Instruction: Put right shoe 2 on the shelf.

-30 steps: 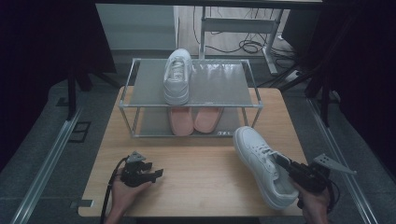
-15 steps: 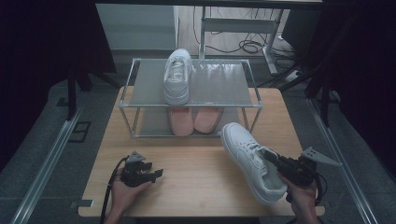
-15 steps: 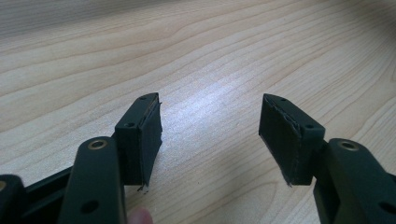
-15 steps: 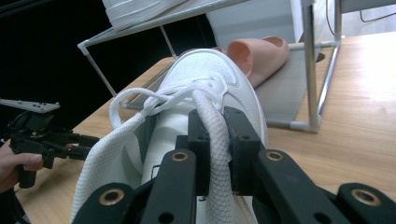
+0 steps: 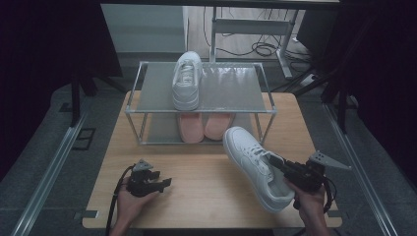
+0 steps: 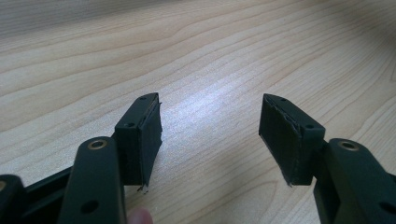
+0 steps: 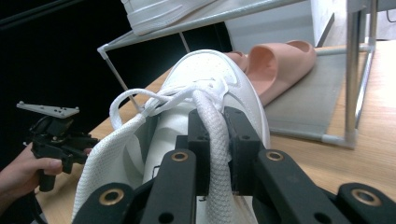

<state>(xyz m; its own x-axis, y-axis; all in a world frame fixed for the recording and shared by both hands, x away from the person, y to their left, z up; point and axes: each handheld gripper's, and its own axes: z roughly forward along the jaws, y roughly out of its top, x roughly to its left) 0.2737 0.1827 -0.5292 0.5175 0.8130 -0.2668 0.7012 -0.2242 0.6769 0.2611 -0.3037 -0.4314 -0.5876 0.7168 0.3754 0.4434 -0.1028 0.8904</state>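
Note:
My right gripper [image 5: 279, 166] [image 7: 213, 140] is shut on the tongue of a white sneaker [image 5: 253, 164] [image 7: 210, 74]. It holds the shoe over the right front of the wooden table [image 5: 206, 196], toe pointing toward the rack. A second white sneaker [image 5: 187, 81] [image 7: 159, 11] stands on the top shelf of the metal rack [image 5: 201, 111]. My left gripper [image 5: 163, 183] [image 6: 210, 130] is open at the table's front left, with bare wood between its pads. It also appears far left in the right gripper view as the left gripper [image 7: 51, 135].
A pair of pink slippers [image 5: 204, 125] [image 7: 280, 60] lies on the rack's lower shelf. The right half of the top shelf [image 5: 231, 88] is bare. A rack post [image 7: 353, 70] stands close on the right. Dark floor and cables surround the table.
My right gripper has carried the sneaker left and a little toward the rack. The left gripper has stayed in place.

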